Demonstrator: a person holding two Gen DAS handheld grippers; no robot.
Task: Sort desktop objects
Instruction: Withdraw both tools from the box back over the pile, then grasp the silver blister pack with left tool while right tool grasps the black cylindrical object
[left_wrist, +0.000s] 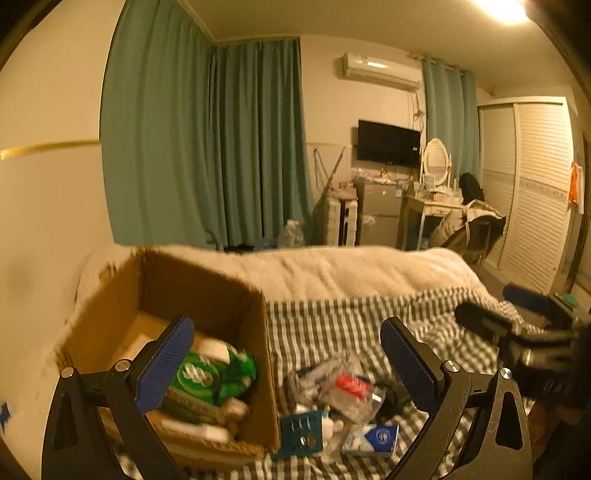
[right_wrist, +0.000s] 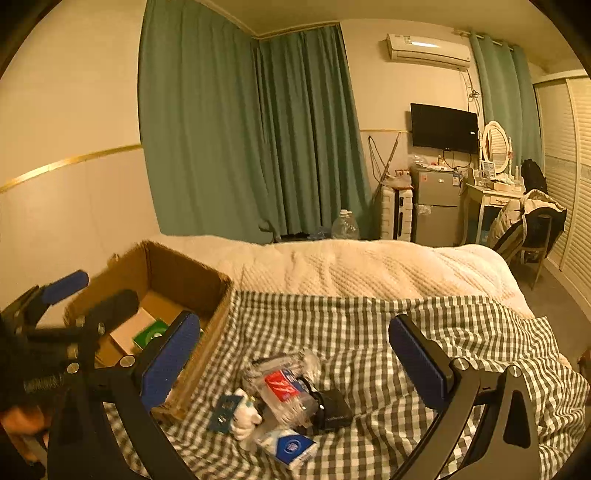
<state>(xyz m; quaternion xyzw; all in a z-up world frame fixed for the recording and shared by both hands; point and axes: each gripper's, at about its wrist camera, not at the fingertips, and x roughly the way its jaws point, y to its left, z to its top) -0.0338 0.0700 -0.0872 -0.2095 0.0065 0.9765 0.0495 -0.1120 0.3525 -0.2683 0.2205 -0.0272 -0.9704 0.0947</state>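
A brown cardboard box (left_wrist: 207, 295) stands on the bed at the left, holding green packets (left_wrist: 214, 376) and white items. It also shows in the right wrist view (right_wrist: 177, 273). Beside it on the checked cloth (right_wrist: 369, 332) lies a pile: a clear bag with a red label (right_wrist: 282, 384), a black adapter (right_wrist: 334, 408), a blue-white packet (right_wrist: 291, 446), a small blue card (right_wrist: 223, 413). My left gripper (left_wrist: 288, 365) is open and empty, straddling the box's right wall. My right gripper (right_wrist: 295, 362) is open and empty above the pile.
A cream blanket (right_wrist: 369, 269) covers the far half of the bed. Green curtains (right_wrist: 240, 129), a small fridge (right_wrist: 436, 206), a dressing table (right_wrist: 491, 192) and a chair with clothes (right_wrist: 532, 225) stand beyond. The wall is close on the left.
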